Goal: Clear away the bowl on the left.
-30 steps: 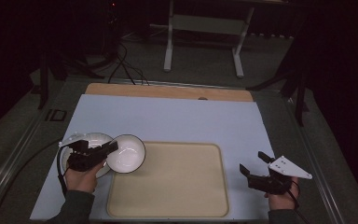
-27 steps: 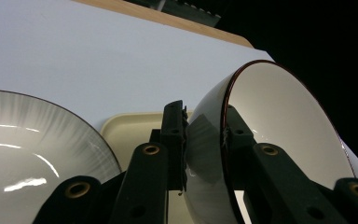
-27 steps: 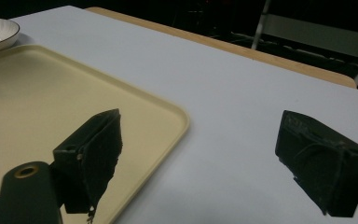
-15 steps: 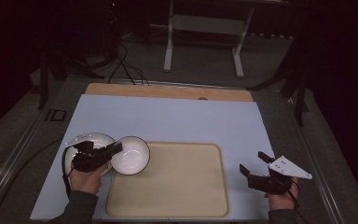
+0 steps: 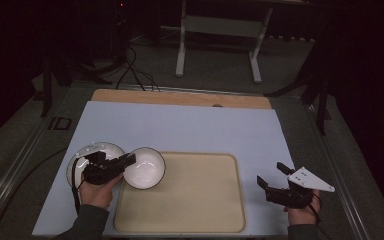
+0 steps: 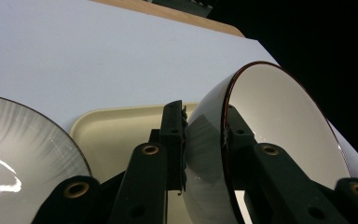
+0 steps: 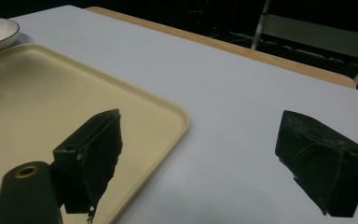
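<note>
Glossy round white bowl in left claw.

High view: the left gripper and the hand holding it cover part of the plate; both forearms are cut off at the bottom edge. Left gripper view: the bowl and plate run past the lower edge, and the bowl hides much of the tray. Right gripper view: the plate is cropped at the left edge.
</note>
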The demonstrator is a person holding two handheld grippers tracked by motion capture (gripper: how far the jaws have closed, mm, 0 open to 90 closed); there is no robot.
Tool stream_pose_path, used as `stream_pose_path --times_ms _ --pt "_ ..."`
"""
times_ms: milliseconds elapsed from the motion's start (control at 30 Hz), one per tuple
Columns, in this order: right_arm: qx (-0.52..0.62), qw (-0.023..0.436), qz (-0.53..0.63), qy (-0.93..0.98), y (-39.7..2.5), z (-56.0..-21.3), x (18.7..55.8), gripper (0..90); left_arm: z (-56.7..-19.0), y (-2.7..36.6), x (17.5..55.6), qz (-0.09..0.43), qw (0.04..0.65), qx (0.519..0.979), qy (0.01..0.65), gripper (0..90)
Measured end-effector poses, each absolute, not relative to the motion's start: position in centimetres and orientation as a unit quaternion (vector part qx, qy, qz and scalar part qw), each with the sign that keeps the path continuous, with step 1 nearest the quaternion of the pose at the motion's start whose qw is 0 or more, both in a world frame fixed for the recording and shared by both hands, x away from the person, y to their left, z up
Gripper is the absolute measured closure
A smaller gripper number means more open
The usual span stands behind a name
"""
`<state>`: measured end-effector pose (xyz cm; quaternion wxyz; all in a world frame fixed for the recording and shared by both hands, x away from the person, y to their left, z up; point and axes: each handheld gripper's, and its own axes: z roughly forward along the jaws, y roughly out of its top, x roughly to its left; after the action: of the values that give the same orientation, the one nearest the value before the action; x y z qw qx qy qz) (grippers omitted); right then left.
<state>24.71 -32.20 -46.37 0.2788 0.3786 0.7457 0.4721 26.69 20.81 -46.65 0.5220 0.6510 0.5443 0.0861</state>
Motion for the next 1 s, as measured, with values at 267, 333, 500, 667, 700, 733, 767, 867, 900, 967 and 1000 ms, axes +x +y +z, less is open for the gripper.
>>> stream_pose_path --times_ms 267,333,500,667,700,733,767,867,900,967,1000 --pt "0.378 0.279 0.471 0.746 -32.2 -46.4 24.7 14.3 -46.7 20.4 26.7 0.084 0.522 0.655 0.54 76.0" --pt "0.378 0.279 0.471 0.746 -32.2 -46.4 24.7 14.2 -46.7 20.2 26.8 0.082 0.522 0.656 0.539 75.9" --pt "0.379 0.279 0.471 0.746 -32.2 -46.4 24.7 14.2 -46.8 19.9 26.8 0.081 0.522 0.658 0.537 75.9" --pt "0.378 0.279 0.471 0.746 -32.2 -46.4 24.7 14.2 -46.8 19.5 26.8 0.078 0.522 0.662 0.532 76.1" --pt "0.378 0.279 0.472 0.746 -32.2 -46.4 24.7 14.2 -46.8 19.4 26.8 0.078 0.523 0.663 0.531 76.1" --pt "0.378 0.279 0.472 0.746 -32.2 -46.4 24.7 14.2 -46.8 19.3 26.9 0.077 0.522 0.664 0.53 76.1" --pt "0.378 0.279 0.472 0.746 -32.2 -46.4 24.7 14.2 -46.8 19.2 26.9 0.076 0.522 0.664 0.53 76.1" --pt "0.378 0.279 0.471 0.746 -32.2 -46.4 24.7 14.3 -46.9 19.0 26.9 0.075 0.521 0.666 0.529 76.0" --pt "0.378 0.279 0.471 0.746 -32.2 -46.4 24.7 14.2 -46.9 18.9 27.0 0.076 0.52 0.667 0.528 76.1" --pt "0.378 0.279 0.471 0.747 -32.2 -46.4 24.7 14.2 -47.0 18.7 27.0 0.075 0.52 0.668 0.528 76.0" --pt "0.378 0.279 0.471 0.747 -32.2 -46.4 24.7 14.2 -47.0 18.7 27.0 0.075 0.52 0.668 0.527 76.1"
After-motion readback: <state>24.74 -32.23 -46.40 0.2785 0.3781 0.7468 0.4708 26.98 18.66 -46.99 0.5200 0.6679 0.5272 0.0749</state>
